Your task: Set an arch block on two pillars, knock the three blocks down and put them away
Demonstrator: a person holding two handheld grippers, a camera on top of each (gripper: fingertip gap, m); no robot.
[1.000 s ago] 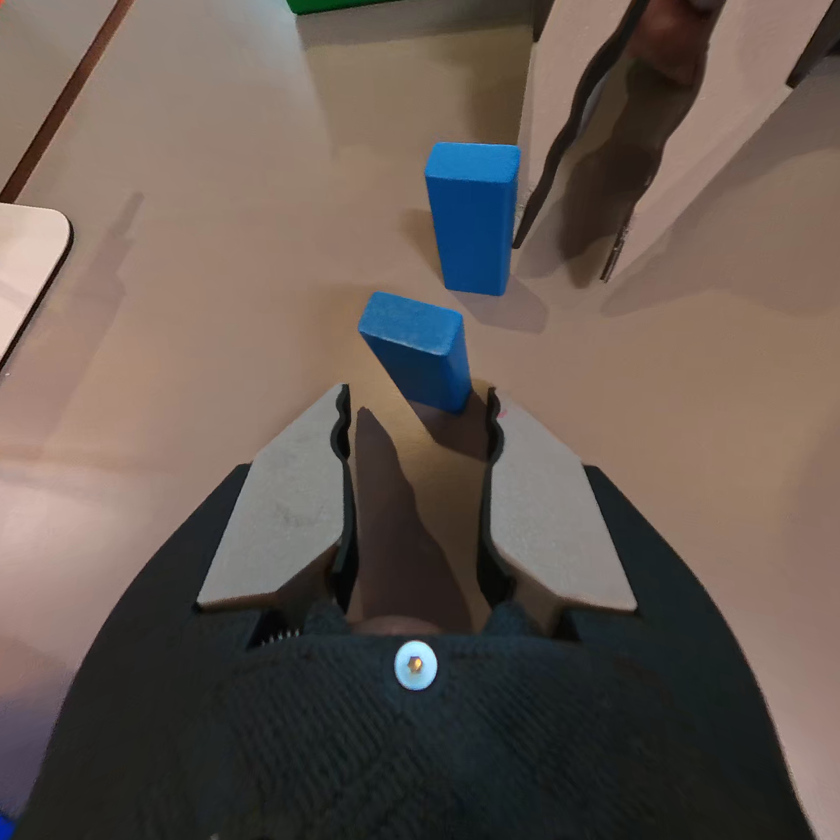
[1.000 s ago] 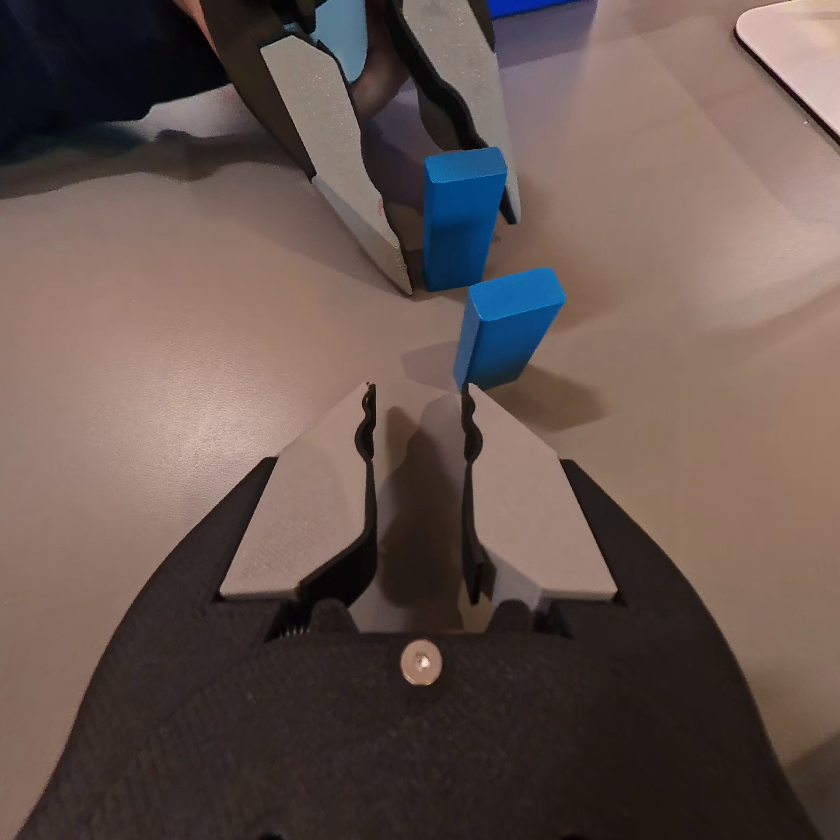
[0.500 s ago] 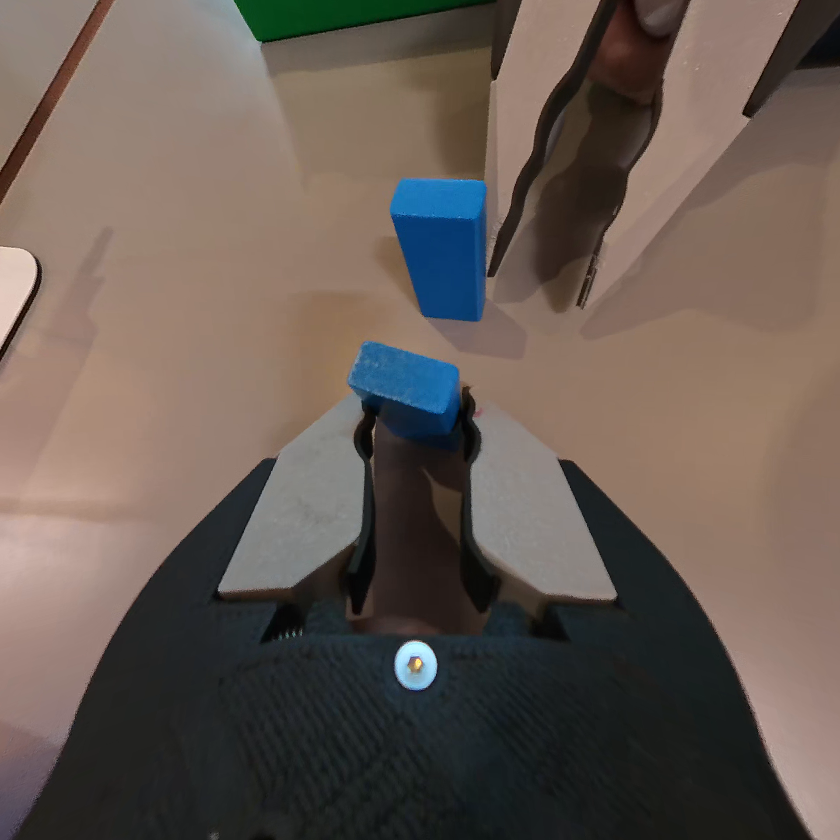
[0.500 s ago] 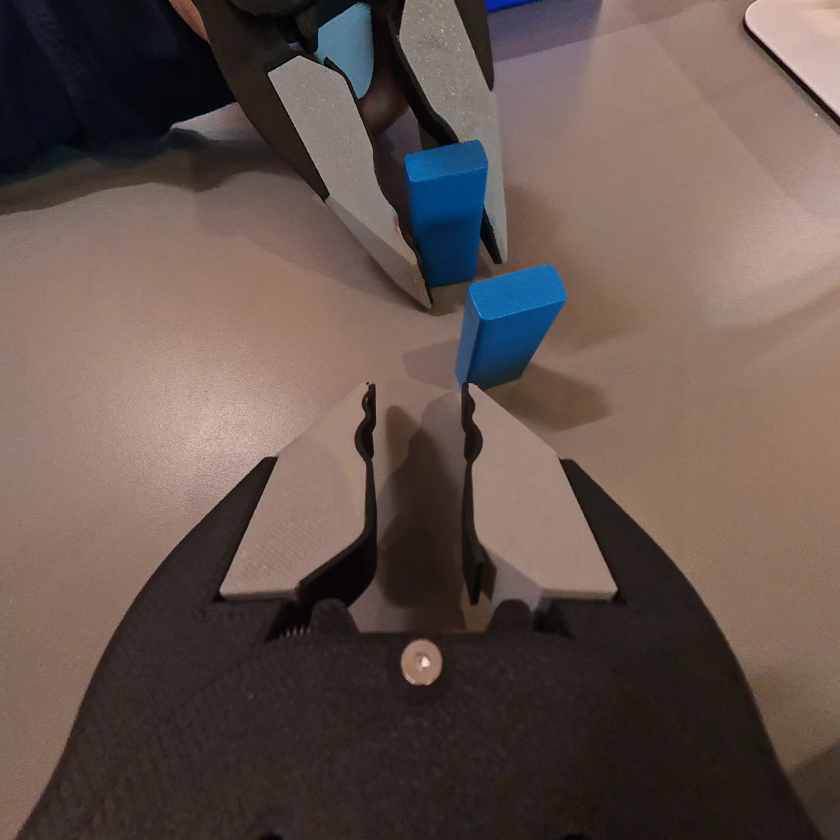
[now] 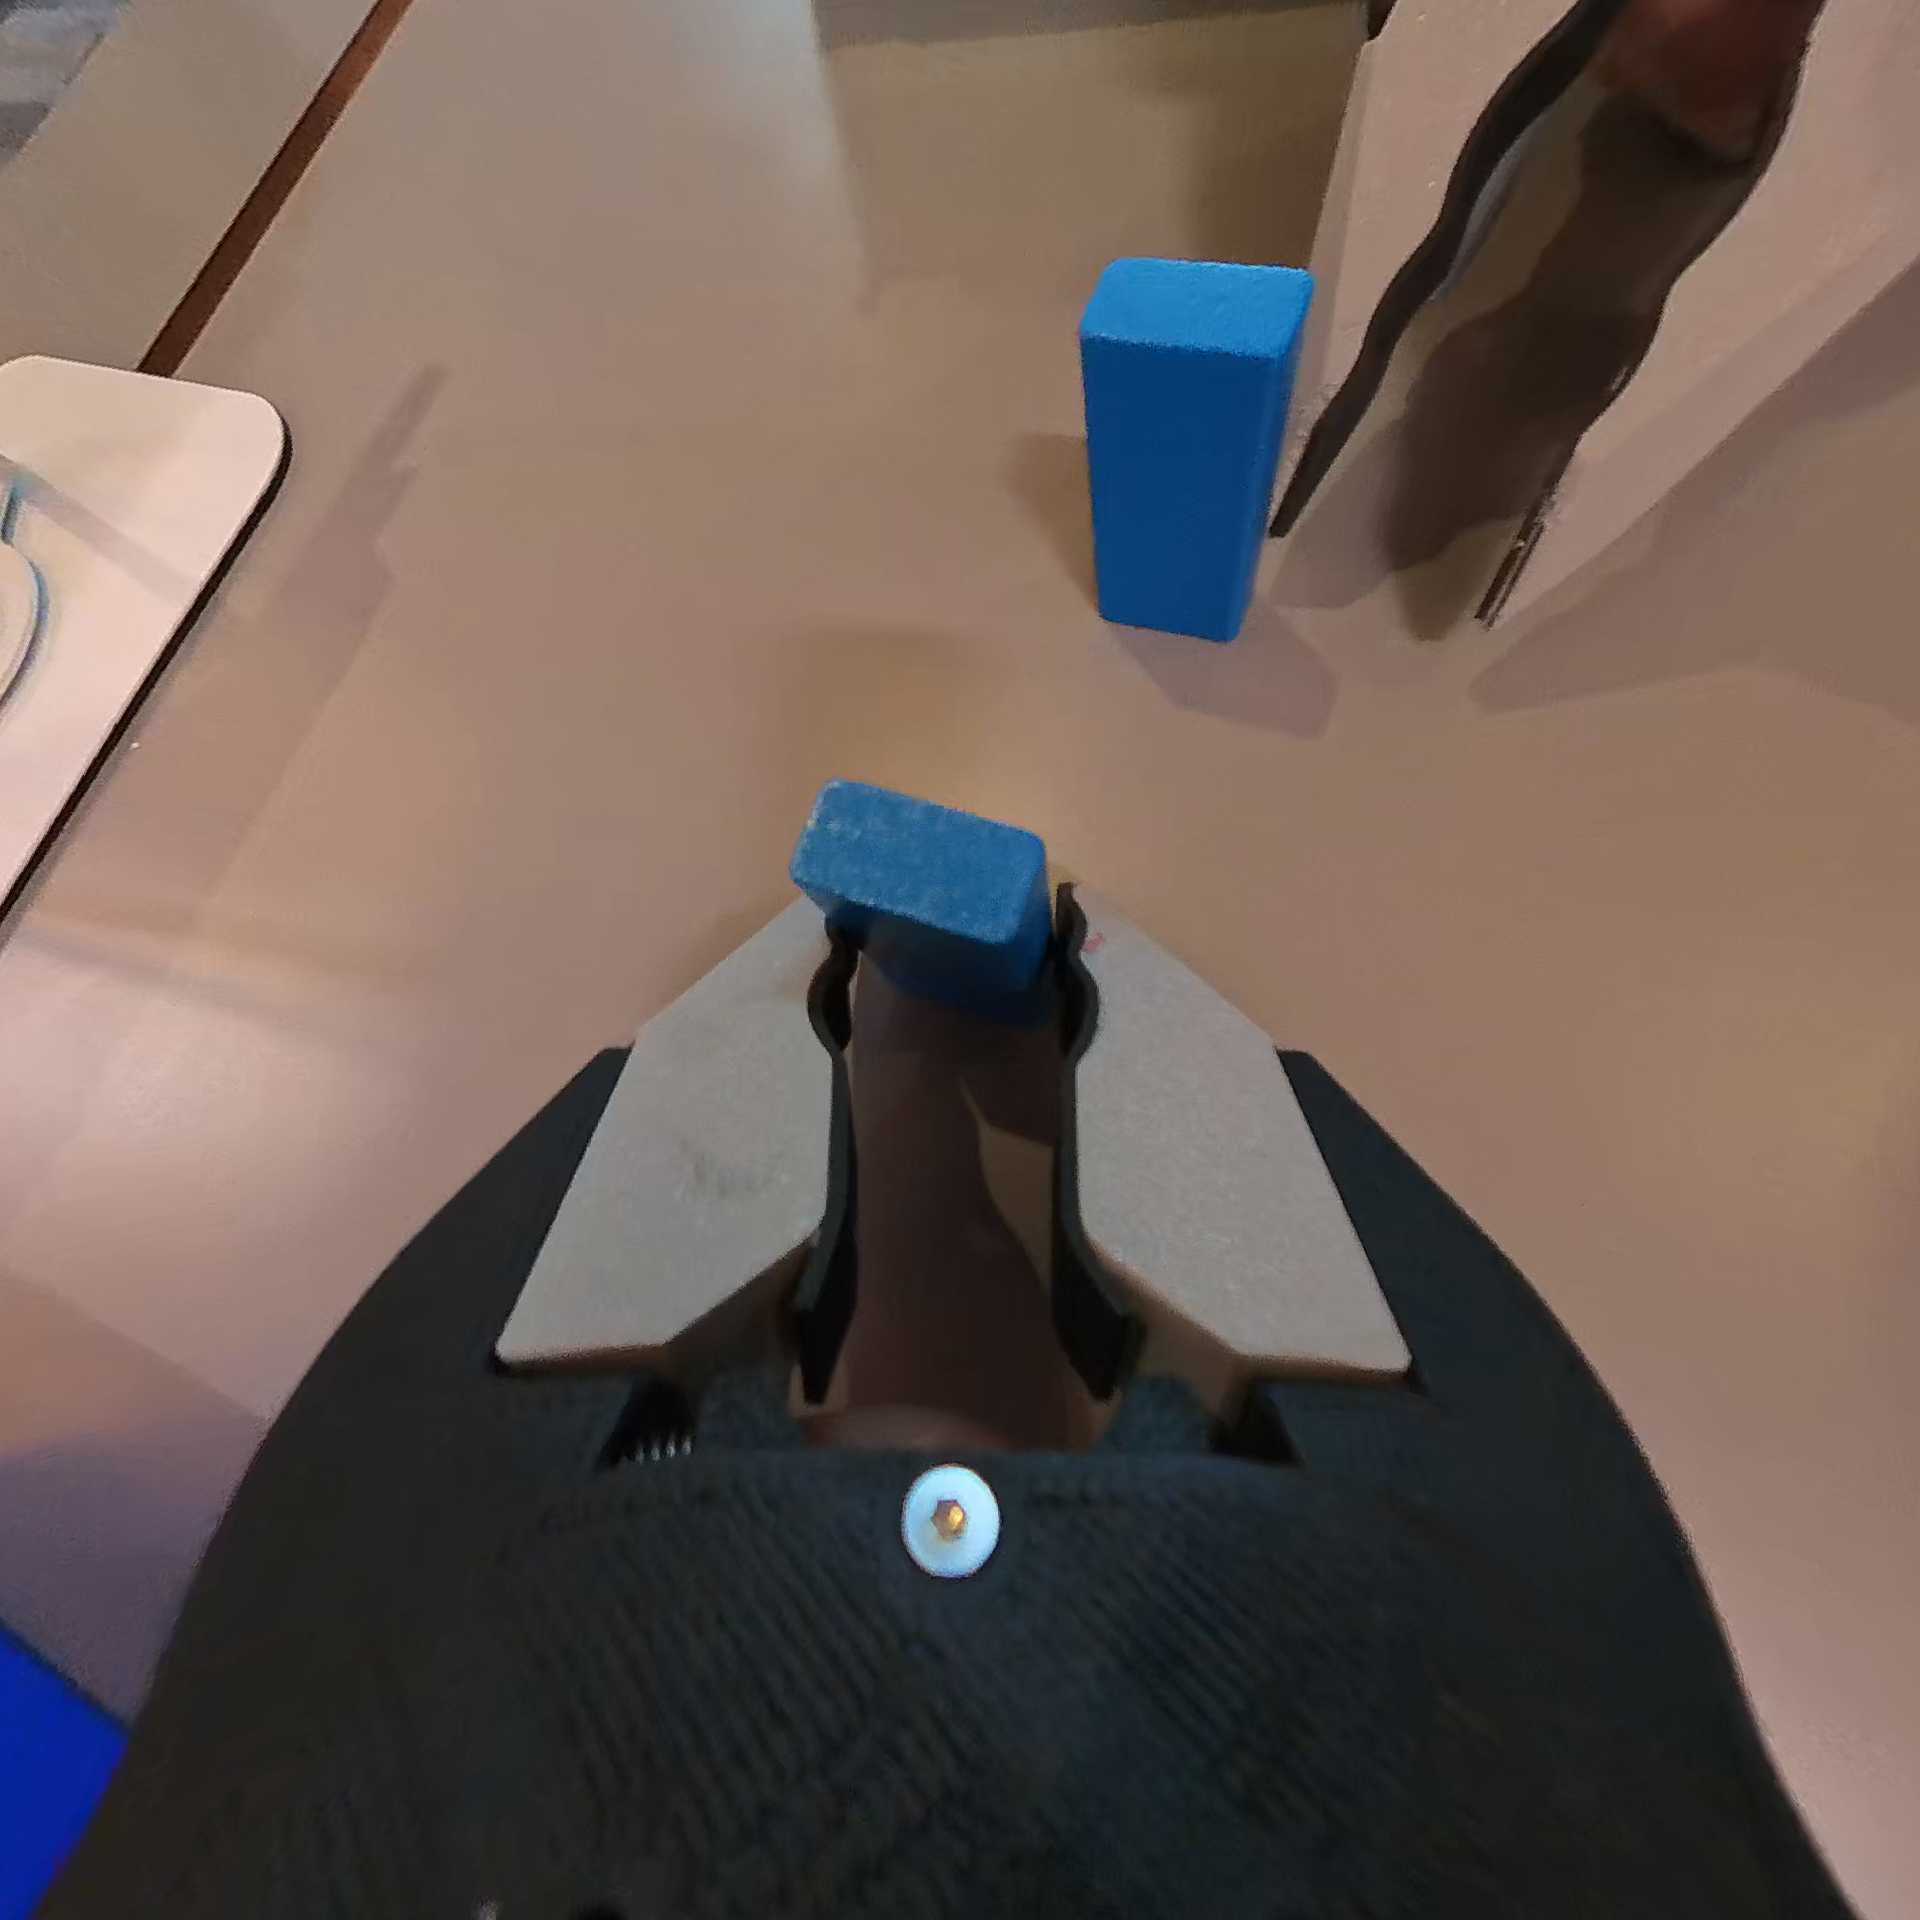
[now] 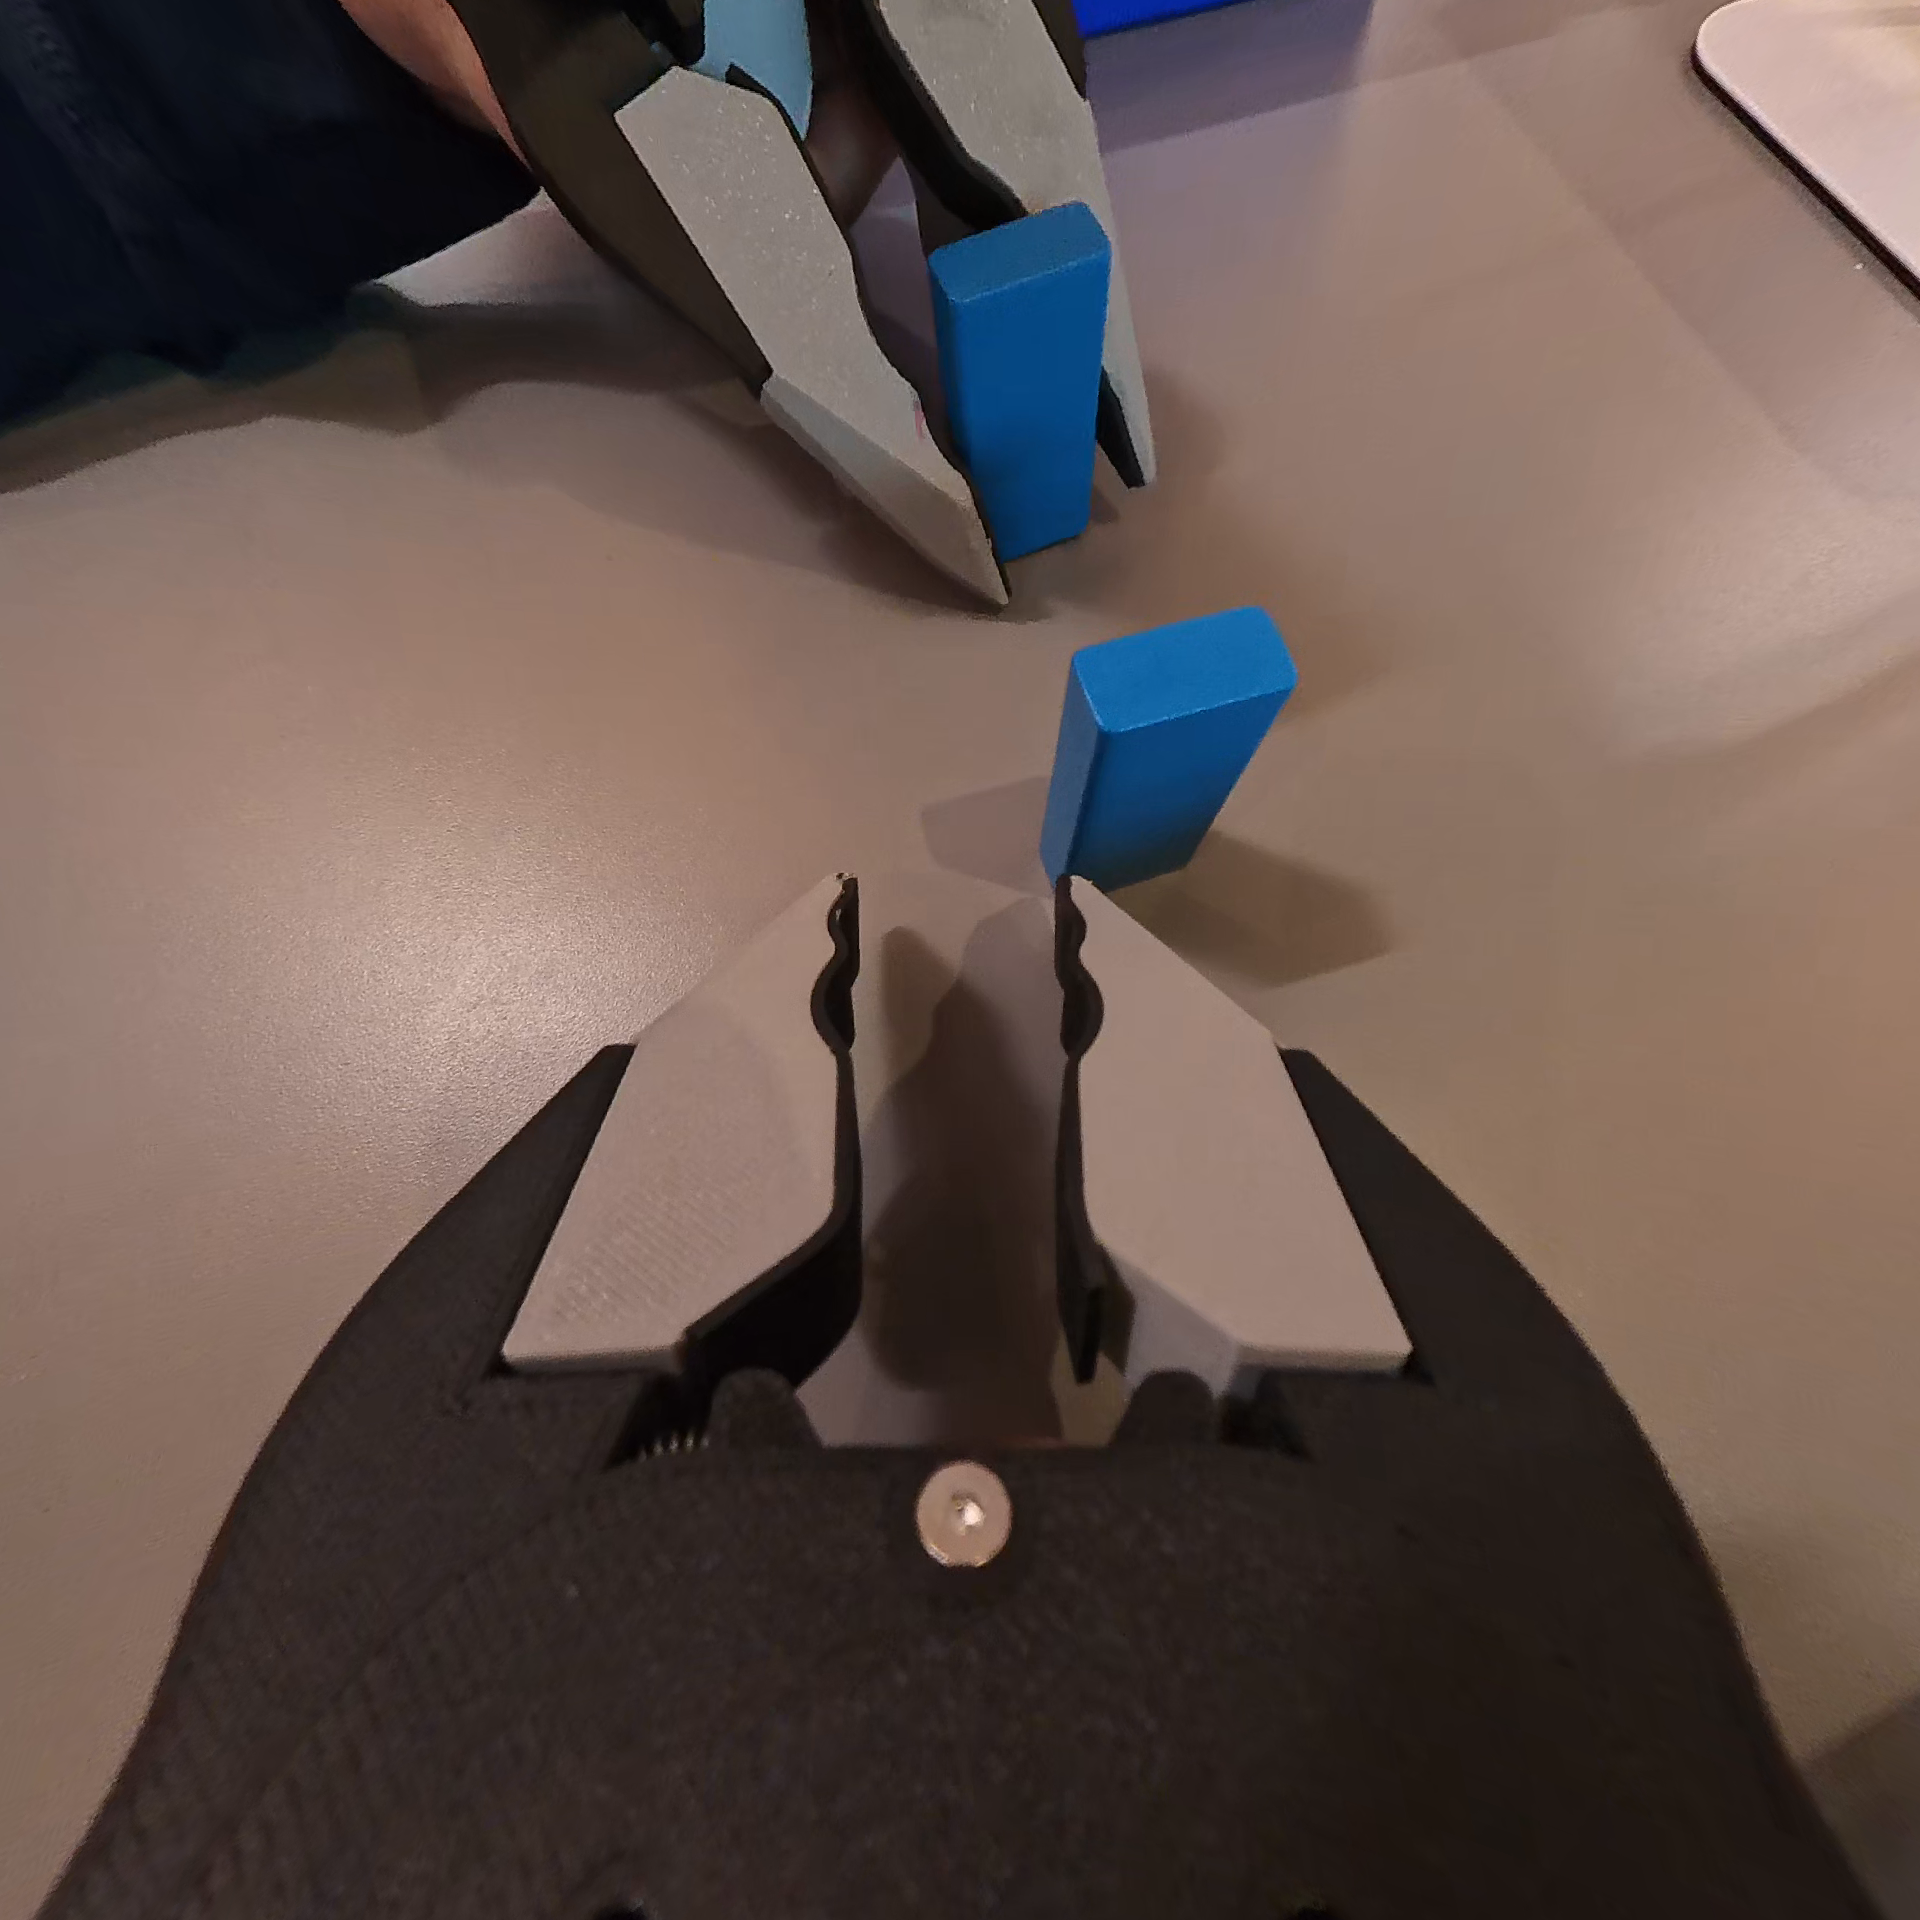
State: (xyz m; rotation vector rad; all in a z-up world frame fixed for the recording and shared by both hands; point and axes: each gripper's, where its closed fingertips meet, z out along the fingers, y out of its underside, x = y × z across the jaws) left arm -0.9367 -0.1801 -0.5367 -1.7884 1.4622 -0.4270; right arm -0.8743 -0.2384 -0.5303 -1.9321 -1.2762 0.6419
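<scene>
Both grippers [image 5: 940, 914] [image 6: 956, 894] — black textured bodies, grey wedge fingers [image 6: 717, 1143], wavy black pads. One centre screw [image 6: 963, 1524] each. Dark sleeve [image 6: 187, 177] — upper left.

From my remote seat I count two blue rectangular blocks [image 6: 1164, 748] [image 6: 1023, 384] on the table [image 6: 416, 831], both upright. Two grippers are in view, each with two grey fingers [image 6: 717, 1122]. One pale rounded-corner board [image 5: 114, 540] lies at the table's edge.
</scene>
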